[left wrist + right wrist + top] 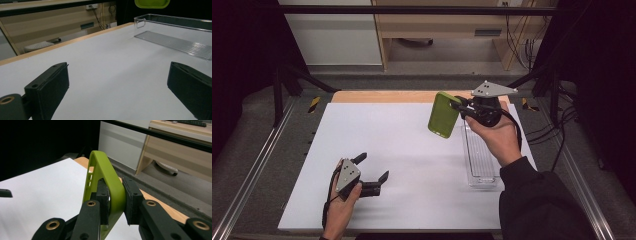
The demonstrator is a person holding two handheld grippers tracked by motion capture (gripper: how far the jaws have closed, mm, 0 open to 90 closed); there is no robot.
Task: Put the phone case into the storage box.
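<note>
A: Where is the green phone case (444, 115)?

B: Far right, held in the air. The right gripper (460, 106) pinches one edge, jaws clamped.

A: And the left gripper (373, 170)?

B: Near left, spread wide, holding nothing. A clear tray (480, 159) lies beneath; probably the case goes down there next, needing careful alignment.

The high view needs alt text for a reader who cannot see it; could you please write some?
The right gripper holds a green phone case above a white table, beside a clear tray. The left gripper rests open near the front left.
</note>
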